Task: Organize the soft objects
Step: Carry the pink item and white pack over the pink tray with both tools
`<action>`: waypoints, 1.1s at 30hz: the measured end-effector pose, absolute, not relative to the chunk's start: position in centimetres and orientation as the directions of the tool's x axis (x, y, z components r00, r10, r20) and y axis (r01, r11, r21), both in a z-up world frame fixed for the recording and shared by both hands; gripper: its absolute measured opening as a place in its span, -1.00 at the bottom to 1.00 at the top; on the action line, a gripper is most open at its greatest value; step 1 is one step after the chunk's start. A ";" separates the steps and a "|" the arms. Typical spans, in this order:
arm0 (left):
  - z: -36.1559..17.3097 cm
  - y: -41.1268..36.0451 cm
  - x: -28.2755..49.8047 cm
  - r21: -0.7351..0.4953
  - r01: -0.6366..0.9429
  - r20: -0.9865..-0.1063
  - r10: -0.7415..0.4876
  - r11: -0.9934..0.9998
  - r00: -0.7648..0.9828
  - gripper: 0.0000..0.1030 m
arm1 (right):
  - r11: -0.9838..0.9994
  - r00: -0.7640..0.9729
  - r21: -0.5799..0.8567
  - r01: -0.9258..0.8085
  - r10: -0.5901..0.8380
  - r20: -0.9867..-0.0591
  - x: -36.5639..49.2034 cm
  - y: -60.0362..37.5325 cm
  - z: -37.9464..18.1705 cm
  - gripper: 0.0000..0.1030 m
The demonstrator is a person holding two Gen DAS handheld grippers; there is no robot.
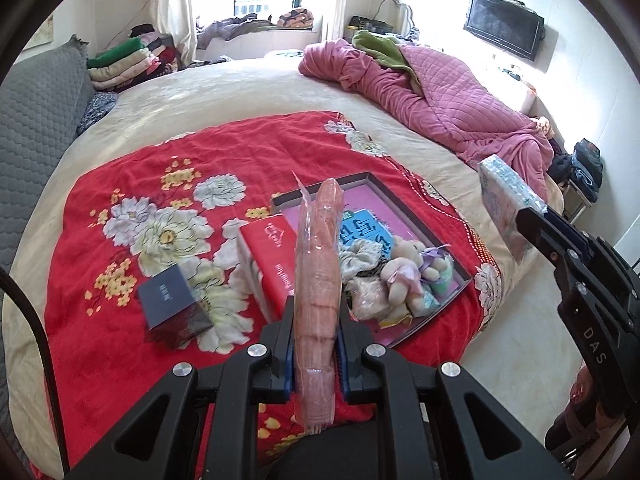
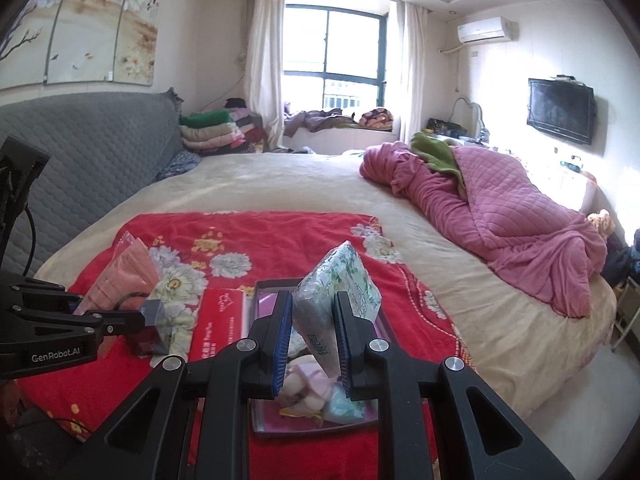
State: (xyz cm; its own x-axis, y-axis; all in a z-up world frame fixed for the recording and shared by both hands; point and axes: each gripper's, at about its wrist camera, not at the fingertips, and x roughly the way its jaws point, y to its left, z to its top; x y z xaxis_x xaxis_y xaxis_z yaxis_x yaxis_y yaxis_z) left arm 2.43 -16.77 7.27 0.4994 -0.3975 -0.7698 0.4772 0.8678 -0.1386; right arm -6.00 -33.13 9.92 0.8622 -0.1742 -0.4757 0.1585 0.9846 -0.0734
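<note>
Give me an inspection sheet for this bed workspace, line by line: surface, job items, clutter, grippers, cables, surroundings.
Surface: red floral blanket spread on a beige bed.
Job's things: pink towel pack in the left gripper; tissue pack in the right gripper; both lifted above the tray, which holds a plush toy, a blue pack and other soft items.
Clutter: red box and dark box lie left of the tray.
Grippers: both shut on their packs.
Cables: black cable at the left edge.
Surroundings: pink quilt, folded blankets, grey headboard, window, TV, air conditioner.
</note>
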 end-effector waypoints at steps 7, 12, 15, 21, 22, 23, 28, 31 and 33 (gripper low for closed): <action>6.9 -19.6 4.0 -0.145 0.506 -0.772 -0.417 0.850 0.480 -0.69 | 0.972 0.848 -0.053 0.228 -0.225 -0.480 -6.5 -36.4 9.6 -0.59; 6.1 -21.6 5.0 -0.149 0.528 -0.780 -0.428 0.836 0.457 -0.69 | 0.962 0.829 -0.048 0.270 -0.258 -0.496 -6.7 -38.5 8.8 -0.59; 5.5 -22.7 5.6 -0.153 0.538 -0.787 -0.431 0.829 0.441 -0.69 | 0.959 0.822 -0.046 0.281 -0.265 -0.504 -6.7 -39.3 8.3 -0.59; 3.7 -24.4 6.5 -0.158 0.554 -0.808 -0.429 0.818 0.404 -0.69 | 0.956 0.807 -0.037 0.290 -0.265 -0.528 -6.4 -40.5 7.0 -0.59; 3.4 -24.6 6.6 -0.159 0.555 -0.811 -0.429 0.816 0.399 -0.69 | 0.956 0.805 -0.035 0.290 -0.264 -0.531 -6.3 -40.7 6.8 -0.59; 3.0 -24.8 6.8 -0.158 0.557 -0.815 -0.426 0.816 0.393 -0.69 | 0.956 0.800 -0.034 0.292 -0.263 -0.539 -6.2 -40.8 6.5 -0.59; 1.7 -25.7 7.6 -0.166 0.562 -0.827 -0.425 0.810 0.368 -0.69 | 0.956 0.782 -0.033 0.291 -0.258 -0.567 -5.6 -41.4 5.0 -0.59; 0.8 -26.2 8.2 -0.171 0.564 -0.836 -0.422 0.808 0.352 -0.69 | 0.957 0.769 -0.039 0.288 -0.255 -0.586 -5.3 -41.5 4.1 -0.59; 0.3 -26.5 8.7 -0.174 0.563 -0.839 -0.421 0.808 0.344 -0.69 | 0.959 0.764 -0.042 0.281 -0.249 -0.595 -5.1 -41.6 3.6 -0.59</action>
